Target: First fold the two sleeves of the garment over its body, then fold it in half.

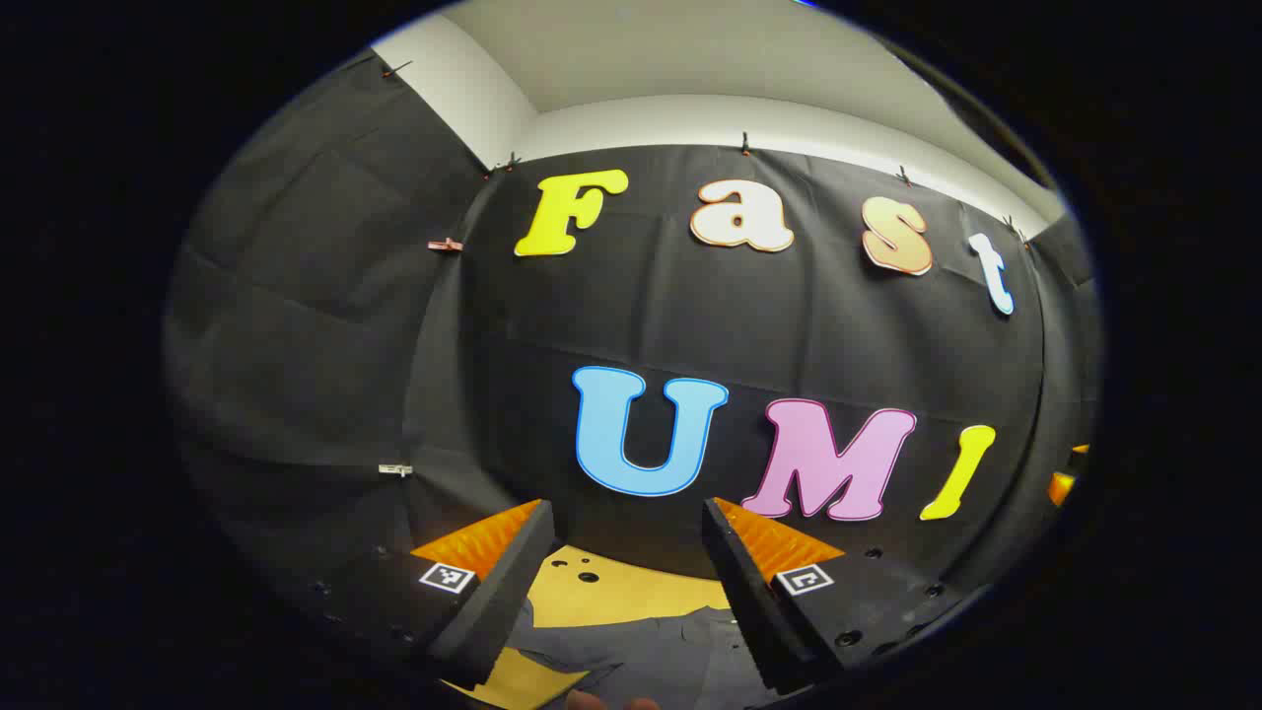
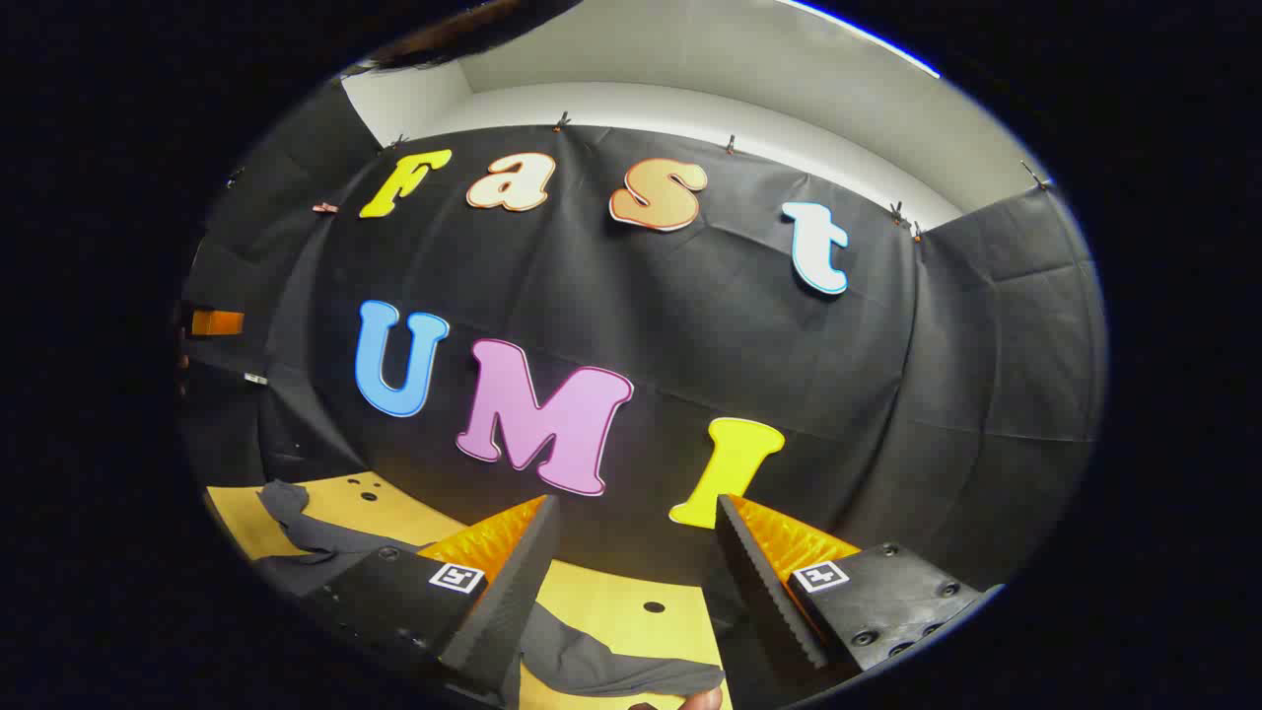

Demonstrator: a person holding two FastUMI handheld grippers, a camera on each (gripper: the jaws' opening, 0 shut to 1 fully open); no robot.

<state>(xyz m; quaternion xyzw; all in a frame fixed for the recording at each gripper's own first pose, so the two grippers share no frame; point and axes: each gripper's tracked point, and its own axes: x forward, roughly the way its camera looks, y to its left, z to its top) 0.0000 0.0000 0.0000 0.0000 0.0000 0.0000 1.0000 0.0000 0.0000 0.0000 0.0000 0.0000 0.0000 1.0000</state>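
Garment (image 1: 641, 651) lies loose on the yellow table (image 1: 611, 597), below both grippers.
Dark, thin and limp, it looks light and likely to sag and slip; best pinched at a sleeve (image 2: 296, 518) edge, far left in the right gripper view. Left gripper (image 1: 623, 592) and right gripper (image 2: 631, 602) hang wide open, holding nothing.

A recording booth, probably in a lab, is suggested: black cloth (image 2: 690, 325) is clipped along white walls (image 1: 749, 118), and a yellow table (image 2: 611, 606) with drilled holes is seen.
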